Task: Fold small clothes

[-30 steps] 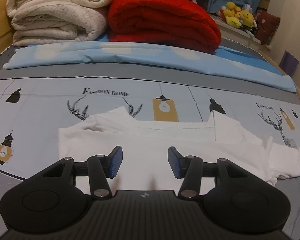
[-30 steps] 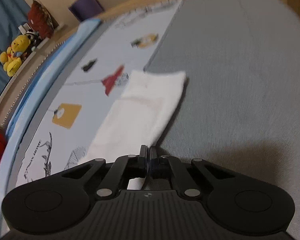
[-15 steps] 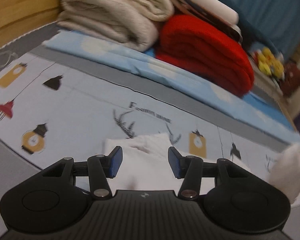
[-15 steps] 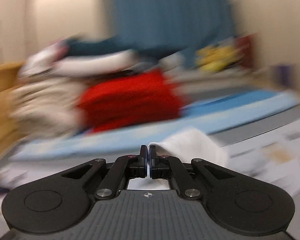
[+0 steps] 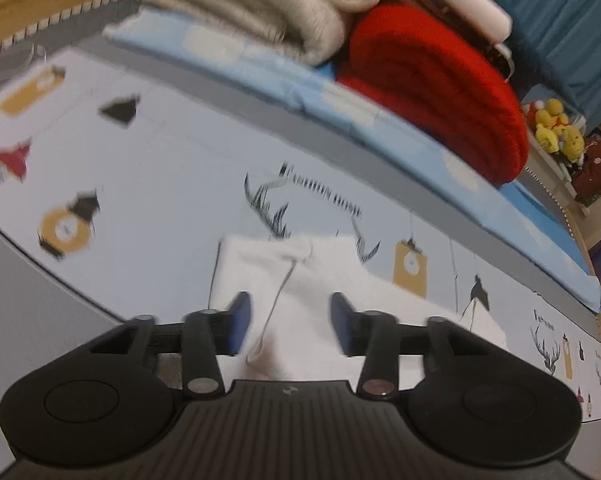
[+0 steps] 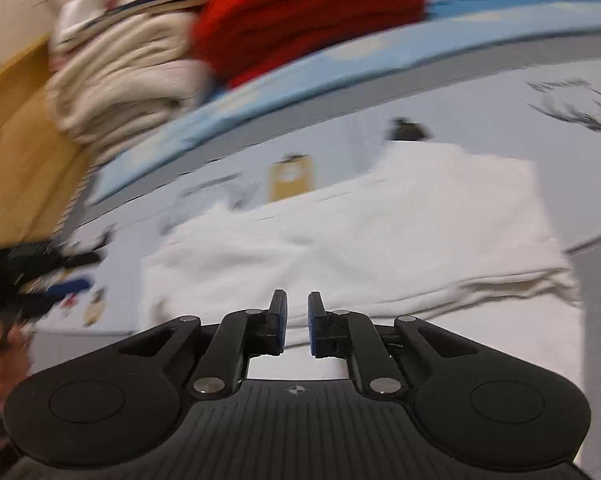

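Both jaws stand apart: the right gripper (image 6: 297, 324), clamped on a sleeve a second ago, has let it drop across the shirt (image 6: 380, 232); the left gripper (image 5: 287, 322) hangs wide over the shirt's left part. One fold looks done on the sheet (image 5: 160, 184); the opposite side likely follows

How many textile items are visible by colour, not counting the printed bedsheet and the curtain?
White garment: 1
Red blanket: 1
Cream blanket: 1
Light blue folded bedding: 1
Total: 4
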`<state>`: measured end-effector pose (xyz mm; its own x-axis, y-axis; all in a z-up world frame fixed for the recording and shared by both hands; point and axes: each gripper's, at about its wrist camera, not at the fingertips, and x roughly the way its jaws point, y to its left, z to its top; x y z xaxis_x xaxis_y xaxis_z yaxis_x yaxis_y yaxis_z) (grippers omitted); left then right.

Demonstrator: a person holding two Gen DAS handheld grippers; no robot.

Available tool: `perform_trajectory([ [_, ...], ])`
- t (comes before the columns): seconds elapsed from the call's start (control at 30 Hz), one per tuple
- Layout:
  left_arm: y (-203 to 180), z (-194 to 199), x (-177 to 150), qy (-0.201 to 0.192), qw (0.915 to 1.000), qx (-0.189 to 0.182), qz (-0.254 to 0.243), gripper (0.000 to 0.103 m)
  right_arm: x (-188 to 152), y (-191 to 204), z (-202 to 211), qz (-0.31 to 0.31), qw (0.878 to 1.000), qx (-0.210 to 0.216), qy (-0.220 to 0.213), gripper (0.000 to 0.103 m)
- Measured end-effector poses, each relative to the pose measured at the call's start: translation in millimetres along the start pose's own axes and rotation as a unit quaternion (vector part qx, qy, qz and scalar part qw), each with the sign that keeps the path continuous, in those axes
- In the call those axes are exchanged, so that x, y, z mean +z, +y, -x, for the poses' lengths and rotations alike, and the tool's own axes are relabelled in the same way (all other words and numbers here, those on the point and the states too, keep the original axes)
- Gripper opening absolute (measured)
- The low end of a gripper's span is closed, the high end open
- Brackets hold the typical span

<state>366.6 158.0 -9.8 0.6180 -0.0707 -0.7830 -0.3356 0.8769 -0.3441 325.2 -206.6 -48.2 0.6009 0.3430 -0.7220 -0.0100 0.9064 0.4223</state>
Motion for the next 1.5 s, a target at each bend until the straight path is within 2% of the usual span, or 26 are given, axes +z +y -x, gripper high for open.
perform_trajectory([
  [0.23, 13.8, -46.9, -14.0, 0.074, 0.9962, 0.008, 0.045, 0.032, 27.7, -34.5, -5.7, -0.031, 0.999, -0.032, -0.020, 0.011],
  [0.33, 17.7, -58.7, -17.6, 0.091, 0.9941, 0.025, 0.054, 0.032, 36.9, -47.0, -5.4, -0.057, 0.997, -0.044, -0.027, 0.011],
  [0.53, 21.0, -75.8, -21.5, 0.107, 0.9915, 0.030, 0.067, 0.033, 45.7, -70.0, 2.8, -0.094, 0.991, -0.084, -0.053, 0.011],
  [0.67, 17.3, -78.9, -22.2, 0.105, 0.9919, 0.035, 0.063, 0.032, 45.0, -83.1, 3.6, -0.120, 0.986, -0.103, -0.058, 0.011],
  [0.73, 15.5, -76.5, -22.6, 0.100, 0.9930, 0.034, 0.053, 0.016, 43.5, -86.2, 1.6, -0.127, 0.985, -0.102, -0.053, 0.011],
  [0.8, 12.9, -69.4, -21.3, 0.087, 0.9948, 0.030, 0.045, 0.011, 41.8, -86.1, -0.9, -0.131, 0.985, -0.099, -0.050, 0.011],
  [0.87, 7.4, -48.0, -18.6, 0.061, 0.9967, 0.019, 0.051, 0.010, 39.7, -84.2, -3.5, -0.126, 0.987, -0.092, -0.047, 0.011],
  [0.93, 0.4, -20.1, -17.0, 0.029, 0.9983, 0.006, 0.050, 0.010, 38.5, -82.8, -7.4, -0.121, 0.988, -0.085, -0.048, 0.011],
  [0.97, -3.3, -6.8, -18.5, 0.010, 0.9990, 0.014, 0.040, 0.010, 37.9, -83.5, -10.0, -0.120, 0.988, -0.083, -0.047, 0.011],
  [1.03, -0.8, 3.2, -23.5, -0.003, 0.9980, 0.052, 0.037, 0.010, 34.9, -88.6, -18.5, -0.118, 0.989, -0.087, -0.038, 0.011],
  [1.1, 14.6, -1.4, -26.3, 0.014, 0.9947, 0.072, 0.072, 0.011, 28.2, -102.7, -27.4, -0.143, 0.984, -0.101, -0.014, 0.011],
  [1.13, 24.6, -7.3, -28.0, 0.034, 0.9926, 0.069, 0.094, 0.012, 24.2, -110.4, -29.7, -0.161, 0.981, -0.108, 0.000, 0.011],
  [1.2, 32.2, -17.8, -29.0, 0.064, 0.9903, 0.065, 0.105, 0.016, 16.9, -122.1, -31.3, -0.183, 0.974, -0.130, 0.029, 0.010],
  [1.27, 37.7, -16.5, -28.1, 0.055, 0.9886, 0.082, 0.113, 0.023, 13.9, -123.3, -25.2, -0.184, 0.970, -0.157, 0.035, 0.006],
  [1.33, 37.4, -10.1, -24.8, 0.033, 0.9889, 0.091, 0.113, 0.026, 12.4, -119.0, -15.8, -0.175, 0.965, -0.191, 0.028, 0.007],
  [1.4, 33.6, -7.0, -22.3, 0.019, 0.9909, 0.084, 0.104, 0.026, 12.1, -112.0, -4.5, -0.166, 0.962, -0.219, -0.002, 0.013],
  [1.5, 28.7, -12.6, -20.4, 0.021, 0.9928, 0.070, 0.095, 0.026, 16.7, -106.8, 2.6, -0.163, 0.971, -0.167, -0.048, 0.013],
])
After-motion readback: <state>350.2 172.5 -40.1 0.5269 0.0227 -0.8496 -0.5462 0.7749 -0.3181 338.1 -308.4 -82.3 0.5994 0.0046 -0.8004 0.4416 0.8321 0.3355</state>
